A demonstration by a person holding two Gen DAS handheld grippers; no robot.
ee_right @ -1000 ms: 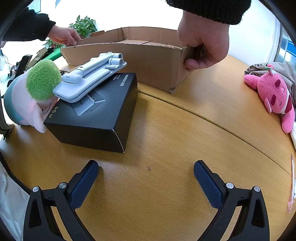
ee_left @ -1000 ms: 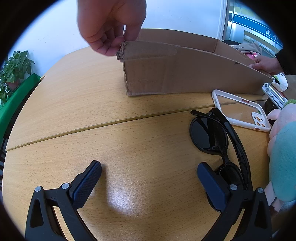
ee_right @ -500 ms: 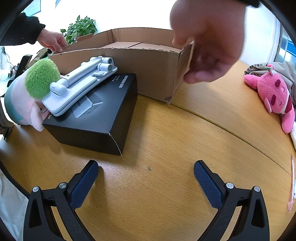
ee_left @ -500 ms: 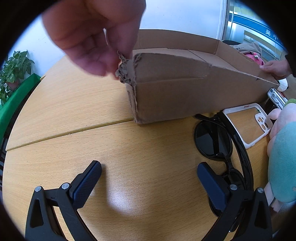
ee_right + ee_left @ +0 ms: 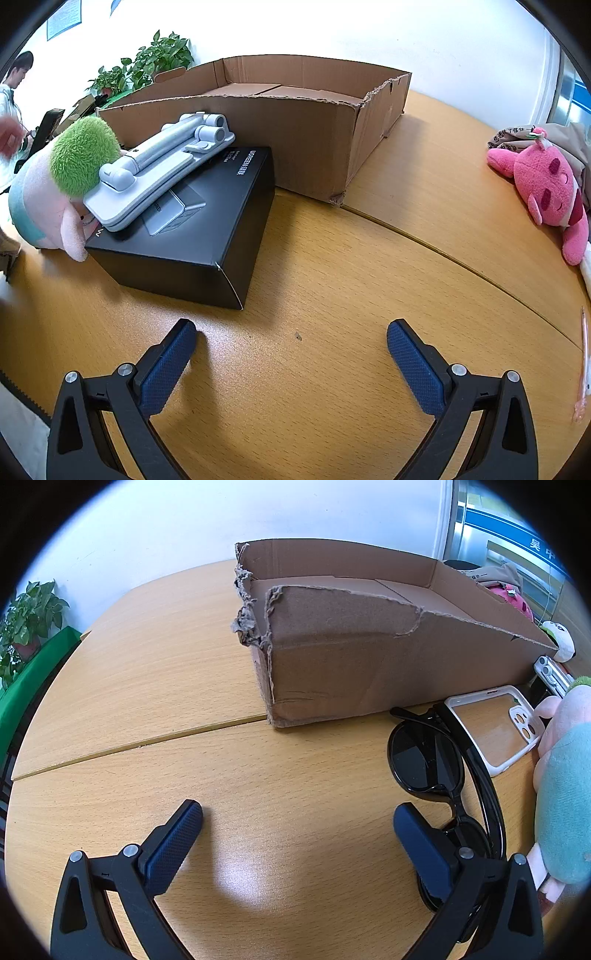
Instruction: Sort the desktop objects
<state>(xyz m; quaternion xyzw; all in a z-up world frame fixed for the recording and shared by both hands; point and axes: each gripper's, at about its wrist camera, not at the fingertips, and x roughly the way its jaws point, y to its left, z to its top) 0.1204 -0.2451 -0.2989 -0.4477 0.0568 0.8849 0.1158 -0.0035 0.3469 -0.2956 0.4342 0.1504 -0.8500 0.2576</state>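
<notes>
Resting across the wooden table (image 5: 155, 686), your biggest item is the cardboard box (image 5: 343, 664): open top, torn front corner, nothing visible inside from either view. It sits on the far half of the table, w/ its near corner on the seam between the two tabletop panels.

Next down, in the right wrist view: the black box (image 5: 207, 221) stands just in front of the cardboard box, left of centre, w/ the white folding stand (image 5: 162, 173) lying tilted on its lid. The green-haired plush (image 5: 55, 184) leans against the black box's left side, its head touching the low end of the stand. The pink plush (image 5: 546, 188) lies at the far right edge of the table, well apart from the rest.

In the left wrist view, the black sunglasses (image 5: 436, 768) lie folded on the table just right of your left gripper (image 5: 297, 823), partly hidden behind its right finger. The white phone case (image 5: 495, 727) lies flat beside them, close to the cardboard box wall.

Your left gripper is spread wide, nothing between the fingers, low over bare wood. Your right gripper (image 5: 291, 339) is the same: spread wide, empty, over bare table near the front corner of the black box.
</notes>
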